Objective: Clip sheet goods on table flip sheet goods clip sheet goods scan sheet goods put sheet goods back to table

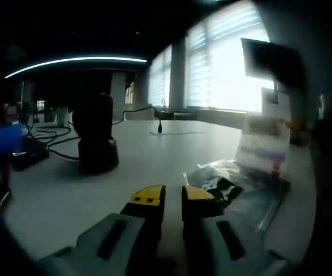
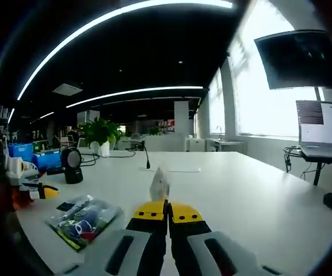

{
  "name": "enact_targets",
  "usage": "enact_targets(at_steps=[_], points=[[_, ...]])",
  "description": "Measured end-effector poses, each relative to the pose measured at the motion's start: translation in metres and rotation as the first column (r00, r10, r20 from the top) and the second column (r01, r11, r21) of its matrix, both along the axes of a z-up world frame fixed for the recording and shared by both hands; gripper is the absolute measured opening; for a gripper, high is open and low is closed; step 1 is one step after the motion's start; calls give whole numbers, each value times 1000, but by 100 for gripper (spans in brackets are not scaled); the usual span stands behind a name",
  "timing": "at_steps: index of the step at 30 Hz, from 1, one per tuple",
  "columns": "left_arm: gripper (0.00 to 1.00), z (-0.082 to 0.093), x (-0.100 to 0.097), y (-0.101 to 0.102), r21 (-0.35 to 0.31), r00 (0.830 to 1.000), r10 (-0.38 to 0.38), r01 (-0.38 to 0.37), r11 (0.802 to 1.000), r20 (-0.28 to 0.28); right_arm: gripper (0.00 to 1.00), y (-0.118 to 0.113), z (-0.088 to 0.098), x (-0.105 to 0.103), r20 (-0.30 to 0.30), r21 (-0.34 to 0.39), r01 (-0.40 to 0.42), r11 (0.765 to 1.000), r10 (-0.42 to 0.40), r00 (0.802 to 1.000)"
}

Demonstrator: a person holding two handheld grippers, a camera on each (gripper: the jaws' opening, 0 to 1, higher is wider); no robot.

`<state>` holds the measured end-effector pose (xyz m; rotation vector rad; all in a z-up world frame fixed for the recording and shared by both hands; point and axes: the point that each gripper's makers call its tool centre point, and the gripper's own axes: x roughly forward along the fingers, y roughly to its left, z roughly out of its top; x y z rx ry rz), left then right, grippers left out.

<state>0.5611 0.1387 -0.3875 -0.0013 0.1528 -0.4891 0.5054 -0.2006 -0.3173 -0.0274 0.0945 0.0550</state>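
My right gripper (image 2: 167,214) is shut on a thin clear sheet packet (image 2: 160,184), which stands up edge-on above the jaw tips. The same packet (image 1: 263,135) hangs upright at the right of the left gripper view, over the table. A clear bag of mixed sheet goods (image 1: 230,185) lies flat on the white table (image 1: 154,155), just right of my left gripper (image 1: 173,198). The left jaws stand a little apart with nothing between them. In the right gripper view this bag (image 2: 85,218) lies at the lower left, with the left gripper (image 2: 42,191) beside it.
A black scanner on a stand (image 1: 96,135) rises at the left of the table, also seen as the scanner (image 2: 71,165). Cables (image 1: 50,138), a blue box (image 1: 4,141), a laptop (image 2: 320,129) and a wall screen (image 2: 301,57) surround the work area.
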Motion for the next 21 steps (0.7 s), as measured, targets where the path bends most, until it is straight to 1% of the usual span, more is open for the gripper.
enact_targets(at_steps=[3, 8, 11, 14, 16, 21], points=[[4, 0, 1, 1, -1, 1000, 2, -2, 1000, 0, 0, 1, -2, -1, -19, -22, -14, 1000, 13, 1000], [4, -1, 3, 2, 2, 1000, 3, -3, 1000, 2, 0, 1, -6, -5, -60, -25, -48, 999, 47, 997], [4, -1, 4, 3, 5, 1000, 3, -3, 1000, 3, 0, 2, -13, -9, -109, -53, -79, 995, 73, 991], [4, -1, 5, 4, 4, 1000, 5, -5, 1000, 3, 0, 4, -17, -11, -139, -58, -108, 992, 100, 985], [4, -1, 5, 4, 5, 1000, 6, -6, 1000, 4, 0, 4, -21, -13, -162, -82, -130, 988, 115, 980], [4, -1, 5, 3, 7, 1000, 6, -6, 1000, 3, 0, 7, -28, -15, -193, -114, -157, 981, 133, 972]])
